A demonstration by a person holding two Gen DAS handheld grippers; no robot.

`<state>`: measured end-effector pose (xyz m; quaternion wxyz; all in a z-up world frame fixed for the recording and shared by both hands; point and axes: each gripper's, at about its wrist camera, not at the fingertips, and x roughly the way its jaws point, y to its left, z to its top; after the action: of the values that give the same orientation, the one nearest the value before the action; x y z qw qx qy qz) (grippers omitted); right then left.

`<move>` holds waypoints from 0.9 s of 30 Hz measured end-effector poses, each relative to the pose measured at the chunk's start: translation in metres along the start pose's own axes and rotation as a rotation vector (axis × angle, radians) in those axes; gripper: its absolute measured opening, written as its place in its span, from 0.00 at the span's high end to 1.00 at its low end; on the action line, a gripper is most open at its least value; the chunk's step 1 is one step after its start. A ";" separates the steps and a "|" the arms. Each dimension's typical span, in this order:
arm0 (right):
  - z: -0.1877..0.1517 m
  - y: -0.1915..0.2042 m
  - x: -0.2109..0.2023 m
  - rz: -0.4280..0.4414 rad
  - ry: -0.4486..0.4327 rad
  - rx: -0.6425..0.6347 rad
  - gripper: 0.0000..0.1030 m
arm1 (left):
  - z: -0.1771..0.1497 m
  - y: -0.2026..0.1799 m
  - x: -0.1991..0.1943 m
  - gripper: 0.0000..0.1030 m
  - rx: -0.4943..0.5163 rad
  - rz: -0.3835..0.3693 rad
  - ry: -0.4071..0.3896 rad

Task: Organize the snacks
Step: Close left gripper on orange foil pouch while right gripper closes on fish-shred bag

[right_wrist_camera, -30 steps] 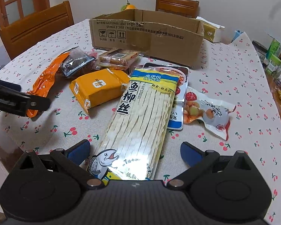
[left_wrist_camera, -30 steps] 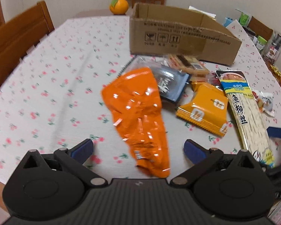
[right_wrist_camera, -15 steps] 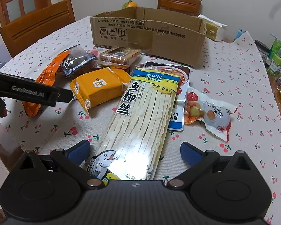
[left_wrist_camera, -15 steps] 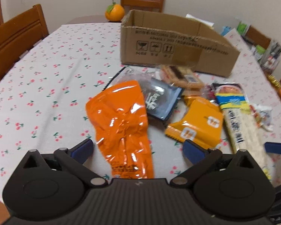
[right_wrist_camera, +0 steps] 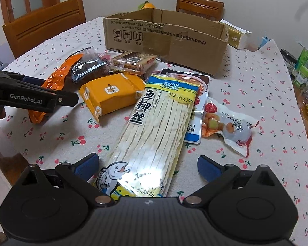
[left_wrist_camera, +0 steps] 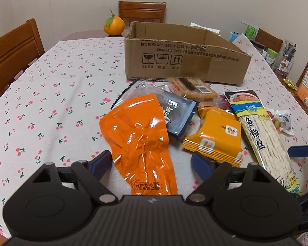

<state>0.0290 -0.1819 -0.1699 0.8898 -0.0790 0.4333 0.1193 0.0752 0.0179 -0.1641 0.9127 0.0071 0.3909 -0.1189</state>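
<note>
Between the spread fingers of the left gripper (left_wrist_camera: 152,163): an orange packet (left_wrist_camera: 139,145), lined up for grabbing. Between the equally wide right gripper (right_wrist_camera: 147,167): a fish-strip bag (right_wrist_camera: 154,131). Beyond both, an open cardboard box (left_wrist_camera: 184,61), probably awaiting snacks.

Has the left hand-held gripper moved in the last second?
Yes. In the right wrist view the left hand-held gripper has advanced rightward over the tablecloth, nearing the yellow snack pack.
</note>
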 end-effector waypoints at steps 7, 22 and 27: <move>0.004 0.006 -0.002 -0.018 0.016 0.016 0.00 | 0.002 -0.001 0.000 0.19 -0.027 0.012 0.006; 0.040 0.018 0.013 -0.107 0.084 0.078 0.00 | 0.012 0.007 -0.001 0.28 -0.152 0.027 0.064; 0.044 0.017 0.013 -0.111 0.084 0.100 0.02 | 0.012 0.001 0.001 0.28 -0.138 0.042 0.068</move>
<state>0.0654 -0.1524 -0.1537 0.8791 -0.0632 0.4704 0.0448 0.0851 0.0178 -0.1563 0.8994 -0.0433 0.4290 -0.0720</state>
